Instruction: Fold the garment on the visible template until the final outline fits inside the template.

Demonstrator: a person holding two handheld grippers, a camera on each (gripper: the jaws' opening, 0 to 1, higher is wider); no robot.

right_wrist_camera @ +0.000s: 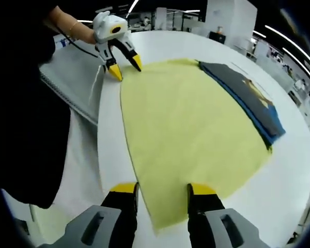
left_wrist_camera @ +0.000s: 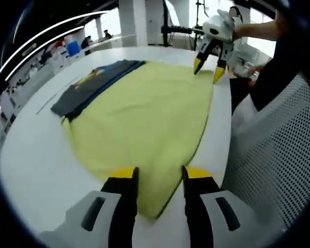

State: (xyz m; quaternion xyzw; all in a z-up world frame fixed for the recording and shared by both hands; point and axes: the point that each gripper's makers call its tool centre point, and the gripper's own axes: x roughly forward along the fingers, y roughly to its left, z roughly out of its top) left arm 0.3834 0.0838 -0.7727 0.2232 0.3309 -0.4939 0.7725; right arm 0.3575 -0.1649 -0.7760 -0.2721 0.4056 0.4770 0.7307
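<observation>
Up front in the left gripper view, the left gripper [left_wrist_camera: 160,175] reaches in from the bottom with its yellow-tipped jaws standing wide apart, nothing between them but the near corner of a pale yellow cloth [left_wrist_camera: 150,124]. That cloth lies flat on the white table [left_wrist_camera: 36,165], its long axis running away from the camera toward the far side, where it meets a dark grey garment [left_wrist_camera: 90,85] with blue edging and a small yellow mark. The garment lies spread along the cloth's far left border, its long side following that border; whether its edge is tucked under the cloth or over it I cannot tell. At the far right corner of the cloth the right gripper [left_wrist_camera: 209,66], held by a hand [left_wrist_camera: 230,20], points down with its jaws parted, tips just above or at the cloth's edge. A perforated grey surface [left_wrist_camera: 279,155] sits to the right.

Next, in the right gripper view, the right gripper [right_wrist_camera: 163,191] rises from the bottom, jaws likewise wide, straddling the cloth's [right_wrist_camera: 186,134] near pointed corner. The cloth stretches away, and the garment [right_wrist_camera: 248,101] lies along its right side on the table [right_wrist_camera: 294,175]. The left gripper [right_wrist_camera: 125,68], gripped by a hand [right_wrist_camera: 82,33], hangs open at the far left corner.
</observation>
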